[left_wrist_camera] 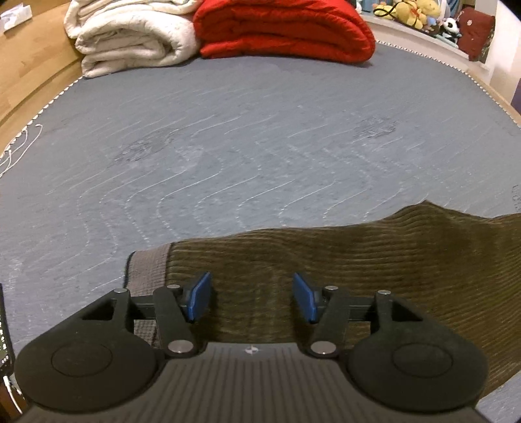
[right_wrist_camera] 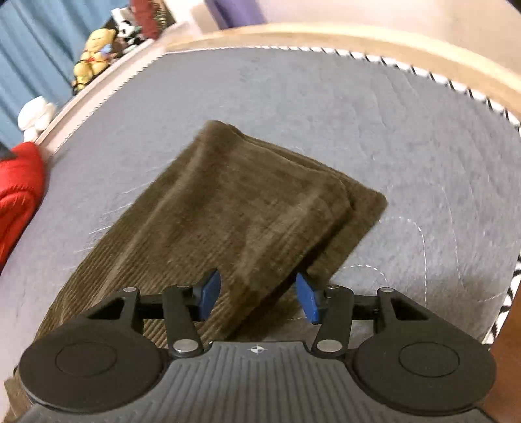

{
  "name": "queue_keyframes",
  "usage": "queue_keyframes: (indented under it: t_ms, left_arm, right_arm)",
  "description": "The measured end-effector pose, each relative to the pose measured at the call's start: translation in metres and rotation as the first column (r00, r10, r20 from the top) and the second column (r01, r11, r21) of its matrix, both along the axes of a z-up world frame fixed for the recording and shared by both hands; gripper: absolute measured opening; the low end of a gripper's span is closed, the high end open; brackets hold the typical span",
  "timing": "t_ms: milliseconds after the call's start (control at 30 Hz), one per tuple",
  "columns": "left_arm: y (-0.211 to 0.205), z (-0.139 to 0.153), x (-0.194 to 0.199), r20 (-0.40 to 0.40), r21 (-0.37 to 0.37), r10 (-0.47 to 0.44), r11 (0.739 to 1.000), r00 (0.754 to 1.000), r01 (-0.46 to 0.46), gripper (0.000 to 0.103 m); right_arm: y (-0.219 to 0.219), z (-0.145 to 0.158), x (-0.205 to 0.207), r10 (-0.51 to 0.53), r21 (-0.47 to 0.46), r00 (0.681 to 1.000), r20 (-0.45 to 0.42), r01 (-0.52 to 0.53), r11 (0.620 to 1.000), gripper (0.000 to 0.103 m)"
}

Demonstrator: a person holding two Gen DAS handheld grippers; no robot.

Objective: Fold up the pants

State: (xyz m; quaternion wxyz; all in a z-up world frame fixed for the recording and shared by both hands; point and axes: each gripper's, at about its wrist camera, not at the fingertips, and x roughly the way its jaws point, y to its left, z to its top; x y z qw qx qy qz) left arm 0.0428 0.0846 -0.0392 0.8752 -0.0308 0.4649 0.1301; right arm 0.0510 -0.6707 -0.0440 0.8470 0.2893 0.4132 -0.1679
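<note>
Two grippers low over olive corduroy pants (right_wrist_camera: 247, 208), left gripper (left_wrist_camera: 252, 297) wide, right gripper (right_wrist_camera: 259, 297) wide, both holding nothing

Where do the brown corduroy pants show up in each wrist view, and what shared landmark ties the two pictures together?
Left wrist: the pants fill the lower right, grey waistband at lower centre-left, beneath the open left gripper.
Right wrist: the pants run from centre to lower left, leg ends stacked at centre right, under the open right gripper.
Shared landmark: the red blanket, top centre in left wrist, left edge in right wrist.
</note>
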Motion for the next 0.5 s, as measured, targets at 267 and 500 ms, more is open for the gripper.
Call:
queue_keyframes:
  t_ms: [267,500]
  left_arm:
    - [-0.018,0.009,-0.003,0.060,-0.014,-0.034,0.999,0.998,0.035,0.061]
    - [-0.046,0.010,-0.010,0.068,-0.023,-0.183,0.982,0.981,0.185,0.062]
  right_arm:
    - [-0.002,0.007,-0.014,-0.125,-0.014,0.988,0.090,0.126,0.992,0.006]
    - [-0.014,-0.013,-0.021,-0.216,-0.005,0.976,-0.011,0.216,0.976,0.046]
